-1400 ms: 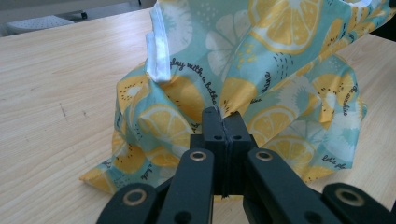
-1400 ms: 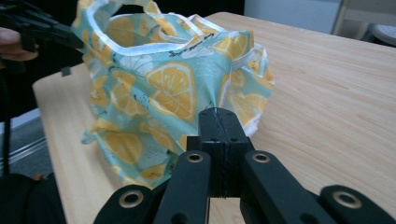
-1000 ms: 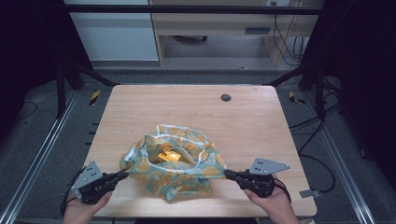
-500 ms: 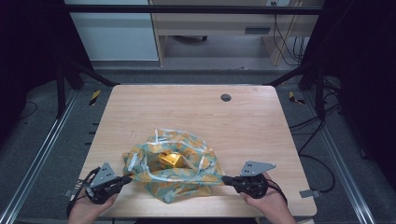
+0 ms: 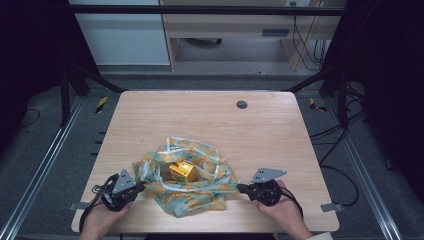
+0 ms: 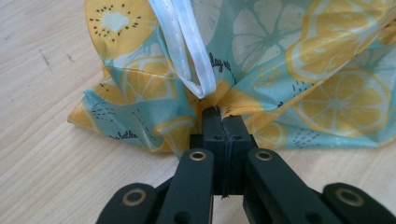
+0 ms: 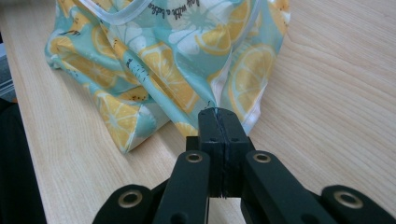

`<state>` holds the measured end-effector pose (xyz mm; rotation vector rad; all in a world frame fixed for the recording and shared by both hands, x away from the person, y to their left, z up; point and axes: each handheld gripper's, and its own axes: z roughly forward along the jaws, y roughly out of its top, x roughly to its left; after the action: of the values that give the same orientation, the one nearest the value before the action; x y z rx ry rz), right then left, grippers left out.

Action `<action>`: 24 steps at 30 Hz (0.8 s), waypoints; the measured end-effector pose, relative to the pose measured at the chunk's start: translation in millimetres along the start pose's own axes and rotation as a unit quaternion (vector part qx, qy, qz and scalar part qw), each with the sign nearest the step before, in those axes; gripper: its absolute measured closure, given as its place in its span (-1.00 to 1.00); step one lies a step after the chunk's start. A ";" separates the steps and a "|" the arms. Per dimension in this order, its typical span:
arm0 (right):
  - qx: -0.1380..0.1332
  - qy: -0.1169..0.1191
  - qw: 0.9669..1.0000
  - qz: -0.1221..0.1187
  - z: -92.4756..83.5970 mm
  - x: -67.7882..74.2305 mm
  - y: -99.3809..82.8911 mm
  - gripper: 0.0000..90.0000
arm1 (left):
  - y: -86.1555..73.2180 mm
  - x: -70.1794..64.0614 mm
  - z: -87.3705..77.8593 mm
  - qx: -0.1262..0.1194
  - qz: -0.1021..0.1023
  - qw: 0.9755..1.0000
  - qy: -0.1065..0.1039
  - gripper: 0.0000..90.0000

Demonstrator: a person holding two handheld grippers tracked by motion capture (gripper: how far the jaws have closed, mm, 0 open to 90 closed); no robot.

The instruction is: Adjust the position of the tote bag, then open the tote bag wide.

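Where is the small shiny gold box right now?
In the high view, the gold box sits inside the open lemon-print bag, near the table's front edge.

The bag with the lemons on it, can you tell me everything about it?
The bag is soft, shiny-looking cloth, teal with yellow citrus slices and white trim and handles. It lies slumped and open on the wooden table, near the front edge. A small gold box sits inside. The left gripper pinches its left edge and the right gripper pinches its right edge, both shut on the fabric.
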<state>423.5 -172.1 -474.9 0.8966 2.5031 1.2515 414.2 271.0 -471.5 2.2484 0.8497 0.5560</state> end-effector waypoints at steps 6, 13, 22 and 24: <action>0.004 -0.003 1.000 0.001 3.2 -1.7 0.1 1.00 | 3.9 5.3 9.8 0.008 0.003 1.000 0.005 1.00; 0.004 -0.010 1.000 0.005 7.2 -5.2 0.6 1.00 | 10.6 12.7 23.2 0.014 0.005 1.000 0.009 1.00; -0.007 -0.022 1.000 0.016 -0.9 -5.2 0.0 0.51 | 8.5 14.5 9.1 -0.026 -0.043 0.999 0.007 0.36; -0.013 -0.033 0.999 0.023 -5.8 -4.6 -0.1 0.23 | 7.6 12.4 2.8 -0.040 -0.051 0.998 0.006 0.05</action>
<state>424.6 -178.7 -471.8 0.9768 2.4245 1.2437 427.7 274.1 -466.3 2.1193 0.9263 0.5467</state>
